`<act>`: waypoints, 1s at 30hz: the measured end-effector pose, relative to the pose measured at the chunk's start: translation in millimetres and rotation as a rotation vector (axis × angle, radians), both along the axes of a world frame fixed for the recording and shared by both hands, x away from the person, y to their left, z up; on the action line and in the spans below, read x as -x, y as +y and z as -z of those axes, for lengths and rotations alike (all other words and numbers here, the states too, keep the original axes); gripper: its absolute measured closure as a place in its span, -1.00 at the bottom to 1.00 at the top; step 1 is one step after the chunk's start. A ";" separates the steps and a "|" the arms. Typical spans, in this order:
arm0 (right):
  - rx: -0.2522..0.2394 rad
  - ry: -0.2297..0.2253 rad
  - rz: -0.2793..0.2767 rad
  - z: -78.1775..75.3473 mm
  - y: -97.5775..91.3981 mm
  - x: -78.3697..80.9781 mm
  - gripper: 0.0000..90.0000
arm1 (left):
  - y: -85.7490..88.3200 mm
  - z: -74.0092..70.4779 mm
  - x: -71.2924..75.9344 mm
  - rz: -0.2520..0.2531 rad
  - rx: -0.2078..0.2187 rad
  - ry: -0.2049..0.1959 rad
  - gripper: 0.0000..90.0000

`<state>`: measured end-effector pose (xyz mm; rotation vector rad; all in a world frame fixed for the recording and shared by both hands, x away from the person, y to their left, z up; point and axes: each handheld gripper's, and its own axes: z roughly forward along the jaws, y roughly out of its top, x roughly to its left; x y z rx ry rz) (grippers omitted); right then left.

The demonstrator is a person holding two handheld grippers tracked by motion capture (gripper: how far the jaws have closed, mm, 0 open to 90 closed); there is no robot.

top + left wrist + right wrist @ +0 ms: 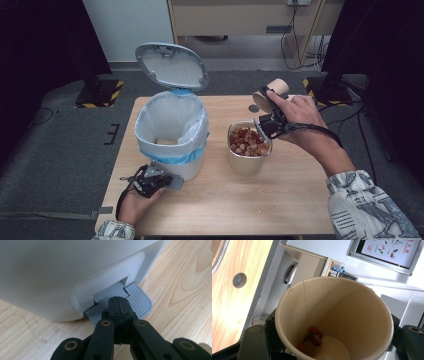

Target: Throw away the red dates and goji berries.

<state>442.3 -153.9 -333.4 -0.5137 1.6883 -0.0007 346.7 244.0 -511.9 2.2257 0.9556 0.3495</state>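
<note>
Wood surface: your table point(300, 200) fills the centre and lower half of the high view, pale grain throughout.
Left gripper: your left gripper point(159, 179) sits low and left of centre in the high view, jaws pressed together with nothing between them, tips resting on the grey pedal point(140, 300) at the foot of the bin point(172, 135).
Bin: white, lined with a white bag edged in blue; its lid point(171, 65) stands tipped up toward the upper left of the high view.
Right gripper: your right gripper point(267, 107), just right of centre, is clamped on the paper cup point(270, 92), jaws on either side of its wall.
Cup: tilted over, raised above the metal container point(248, 147); in the right gripper view a few reddish scraps point(312, 338) cling near its bottom, probably shell bits, though the picture is soft there.
Container: centre of the high view, just right of the bin, heaped with reddish-brown pieces point(247, 141).
</note>
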 end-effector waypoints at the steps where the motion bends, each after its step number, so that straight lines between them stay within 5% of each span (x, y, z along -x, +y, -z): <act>1: -0.009 0.009 0.010 -0.4 0.0 0.2 -0.35 | 0.0 0.0 -0.1 0.000 0.001 0.000 1.00; 30: -0.436 0.179 0.001 -15.9 -0.2 -9.2 -0.36 | 0.3 0.3 -0.3 0.005 0.005 0.003 1.00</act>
